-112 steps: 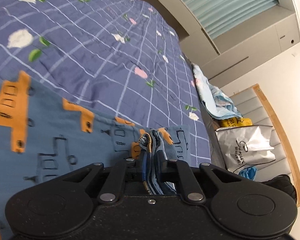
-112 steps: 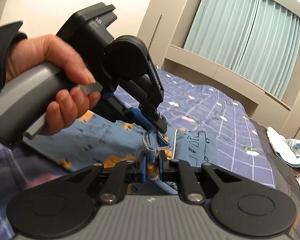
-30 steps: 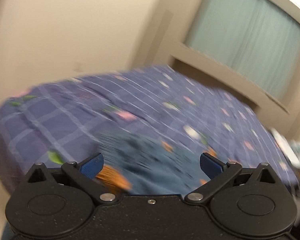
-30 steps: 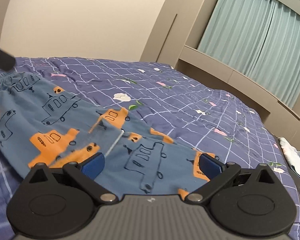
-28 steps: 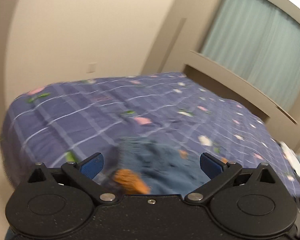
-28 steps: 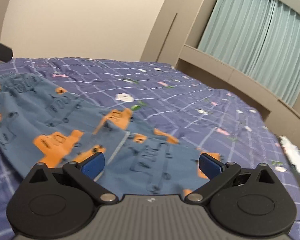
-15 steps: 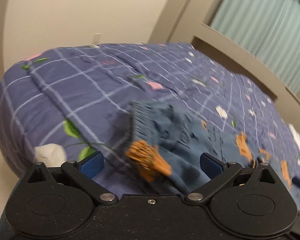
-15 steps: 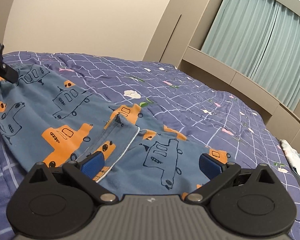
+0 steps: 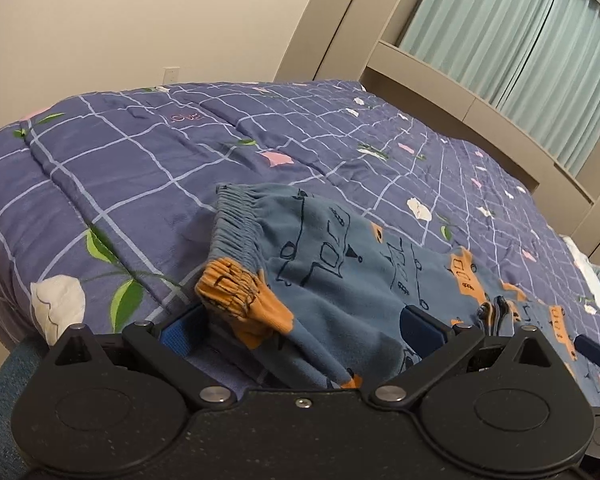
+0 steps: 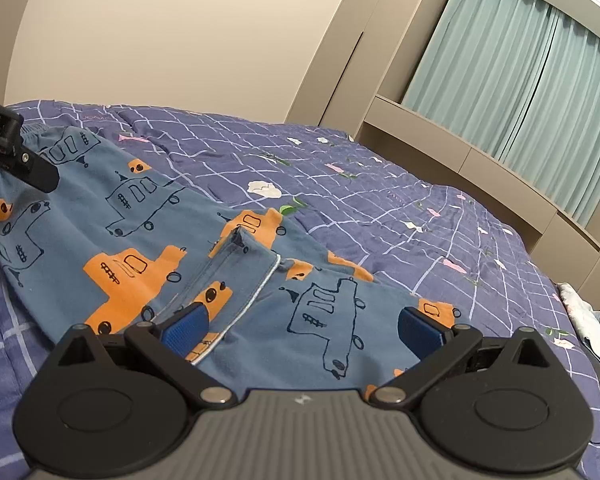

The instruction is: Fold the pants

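Hovering low over the bed (image 9: 148, 168), both tongs spread wide, nothing between the pads.

- Pants (image 9: 340, 272): blue with orange vehicle print, lying on the purple checked quilt, apparently already doubled leg over leg. Long axis runs from the elastic waistband (image 9: 236, 220) at the left end toward the far right.
- Left tongs (image 9: 300, 328): open, straddling the waistband end; an orange patch of the gathered waist bulges up just ahead of the left pad. Cloth sits between the blue pads but is not pinched.
- Right tongs (image 10: 300, 328): open, further along the legs, over a turned-back flap with a pale hem edge (image 10: 256, 292). Left tool body visible at the far left of the right wrist view, beside the waist.
- Key relation: the garment lies crosswise in front of both tongs, left nearer the waist, right nearer the leg portion.
- Judgement: next fold likely brings 1 end over the other along that long axis; each side needs a fresh pinch first. The loose flap may bunch if not flattened.
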### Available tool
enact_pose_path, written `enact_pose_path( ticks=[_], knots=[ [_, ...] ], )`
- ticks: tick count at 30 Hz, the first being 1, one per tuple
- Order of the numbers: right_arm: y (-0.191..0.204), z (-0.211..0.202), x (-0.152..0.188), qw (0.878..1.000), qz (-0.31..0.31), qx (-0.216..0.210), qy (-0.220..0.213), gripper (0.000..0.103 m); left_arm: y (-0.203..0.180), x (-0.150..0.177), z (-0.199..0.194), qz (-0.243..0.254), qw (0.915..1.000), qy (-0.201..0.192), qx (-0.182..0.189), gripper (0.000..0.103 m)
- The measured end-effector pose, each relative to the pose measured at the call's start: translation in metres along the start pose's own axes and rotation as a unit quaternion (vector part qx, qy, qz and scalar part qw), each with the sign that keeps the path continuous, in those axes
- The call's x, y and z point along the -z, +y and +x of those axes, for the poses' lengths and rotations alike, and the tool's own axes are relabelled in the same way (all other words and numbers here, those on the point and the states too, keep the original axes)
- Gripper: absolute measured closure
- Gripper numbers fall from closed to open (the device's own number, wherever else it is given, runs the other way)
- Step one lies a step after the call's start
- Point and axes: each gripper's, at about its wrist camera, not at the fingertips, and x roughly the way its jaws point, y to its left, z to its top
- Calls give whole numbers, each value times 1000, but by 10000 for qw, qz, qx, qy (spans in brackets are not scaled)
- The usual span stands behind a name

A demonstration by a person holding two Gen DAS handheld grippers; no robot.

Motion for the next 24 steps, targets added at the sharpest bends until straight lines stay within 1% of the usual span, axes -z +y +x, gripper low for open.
enact_pose_path(
  ticks=[1,4,5,6,7,9,10,11,12,13,14,15,17,18,20,24],
  knots=[
    [0,0,0,10000,0,1,-1,0,2,0,-2,-89,9999,-27,44,1],
    [0,0,0,10000,7,-4,-2,0,14,0,-7,-587,9979,-125,223,1],
    [0,0,0,10000,10,-7,-4,0,19,0,-9,-798,9963,-171,280,3],
    [0,0,0,10000,14,-9,-5,0,22,-1,-10,-932,9950,-196,294,8],
    [0,0,0,10000,18,-11,-6,0,25,0,-11,-1046,9939,-217,280,11],
    [0,0,0,10000,16,-9,-7,0,29,0,-13,-1181,9924,-253,252,23],
    [0,0,0,10000,18,-9,-9,0,31,0,-13,-1238,9917,-269,224,27],
    [0,0,0,10000,16,-7,-10,0,32,0,-14,-1291,9911,-278,196,34],
    [0,0,1,10000,14,-6,-9,0,33,-1,-14,-1334,9905,-283,185,46],
    [0,0,1,10000,13,-5,-9,0,34,-2,-14,-1375,9900,-264,191,52],
    [0,0,1,10000,10,-1,-12,0,35,-3,-14,-1408,9896,-239,180,58],
    [0,0,1,10000,8,3,-15,0,36,-3,-14,-1437,9892,-241,165,66],
    [0,0,1,10000,4,12,-21,0,35,-5,-16,-1420,9894,-258,145,77],
    [0,0,1,10000,3,15,-23,0,34,-5,-19,-1397,9897,-290,144,80],
    [0,0,0,10000,4,13,-23,0,30,-8,-23,-1280,9909,-372,200,84],
    [-2,0,0,10000,69,-30,-19,0,14,-16,-33,-936,9929,-609,414,86]
  ],
)
